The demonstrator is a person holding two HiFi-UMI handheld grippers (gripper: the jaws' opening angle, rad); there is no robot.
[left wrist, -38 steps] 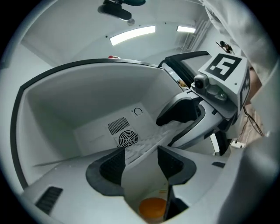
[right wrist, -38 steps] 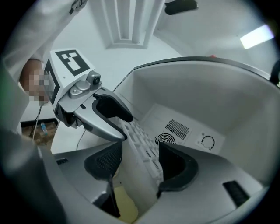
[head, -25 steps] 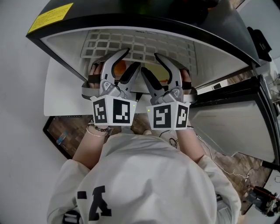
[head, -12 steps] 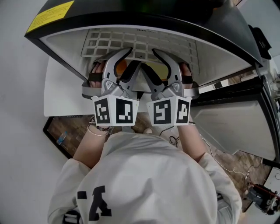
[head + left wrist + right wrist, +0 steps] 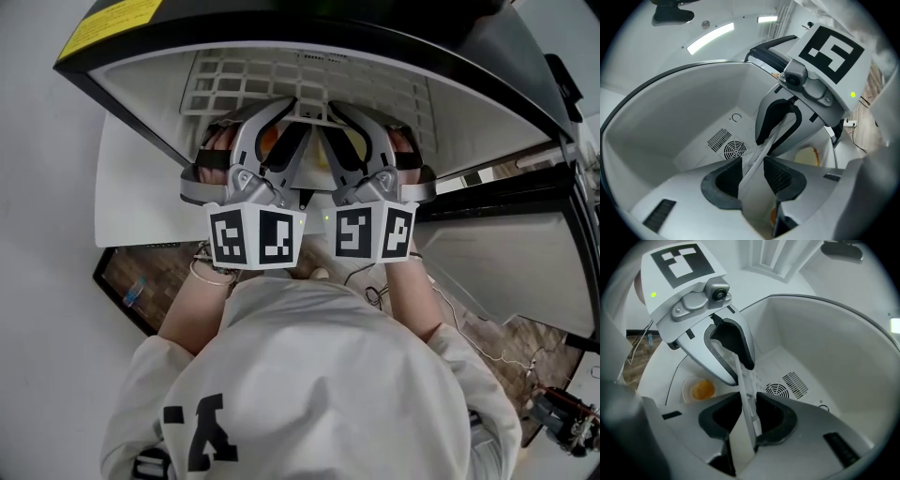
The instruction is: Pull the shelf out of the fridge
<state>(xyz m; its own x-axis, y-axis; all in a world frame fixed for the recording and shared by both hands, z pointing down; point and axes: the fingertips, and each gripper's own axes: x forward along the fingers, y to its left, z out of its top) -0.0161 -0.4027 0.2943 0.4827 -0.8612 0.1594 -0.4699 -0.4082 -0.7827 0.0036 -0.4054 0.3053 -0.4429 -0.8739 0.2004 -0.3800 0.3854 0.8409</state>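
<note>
Now that the jaws of the left gripper (image 5: 752, 178) and the right gripper (image 5: 747, 420) have just been closing, each one has the thin front edge of the white shelf (image 5: 281, 80) between its pads, and both look pinched on it. The shelf is not out yet. It sits flat, deep inside the little fridge (image 5: 150, 94), with its grid reaching to the back wall. The grippers hold it side by side, near the middle of the front edge. That edge is thin and smooth, so the pads may slip off when the pull starts, most of all on the left, where the jaws stand wider. If one hand pulls harder or sooner than the other, the shelf may turn crooked and get stuck against the side walls. If the front tips up or down, it may jam too, though I cannot see what it slides on. A small bowl (image 5: 698, 390) with something orange in it looks to sit under the shelf, so a drooping shelf could bump it. Once the shelf comes free, its back end may drop, since only the front is held.
</note>
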